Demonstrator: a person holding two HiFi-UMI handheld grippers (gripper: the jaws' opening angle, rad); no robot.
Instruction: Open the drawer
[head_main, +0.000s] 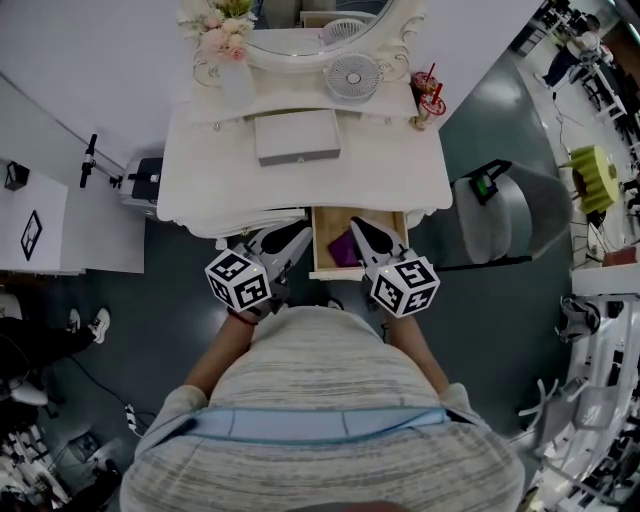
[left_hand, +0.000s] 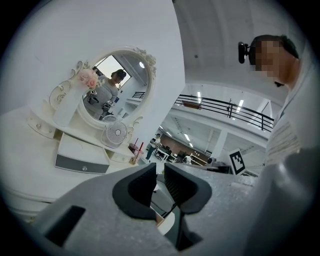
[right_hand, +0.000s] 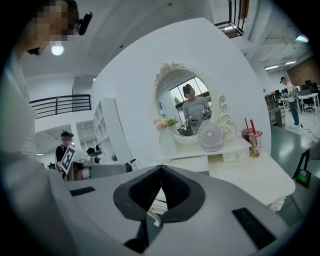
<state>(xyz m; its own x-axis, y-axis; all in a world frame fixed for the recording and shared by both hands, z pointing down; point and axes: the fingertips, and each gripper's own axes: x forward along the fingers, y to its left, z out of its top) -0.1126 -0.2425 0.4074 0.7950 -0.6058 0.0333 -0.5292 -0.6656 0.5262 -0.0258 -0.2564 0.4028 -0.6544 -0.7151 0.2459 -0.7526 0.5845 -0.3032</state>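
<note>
In the head view the white dressing table (head_main: 400, 180) has its under-top drawer (head_main: 318, 248) pulled out toward me, wood-coloured inside, with a purple item (head_main: 345, 248) lying in it. My right gripper (head_main: 358, 224) hovers over the drawer's right side, jaws shut with nothing between them; in the right gripper view the right gripper (right_hand: 161, 169) has its pad tips meeting. My left gripper (head_main: 300, 234) sits just left of the drawer at the table's front edge. In the left gripper view the left gripper (left_hand: 158, 169) shows a narrow gap between its pads, holding nothing.
On the table top stand a small drawer box (head_main: 297, 136), a round fan (head_main: 352, 75), pink flowers (head_main: 222, 30), red drink cups (head_main: 430, 95) and an oval mirror (left_hand: 117, 85). A grey seat (head_main: 510, 210) stands right of the table, a white cabinet (head_main: 60, 230) to the left.
</note>
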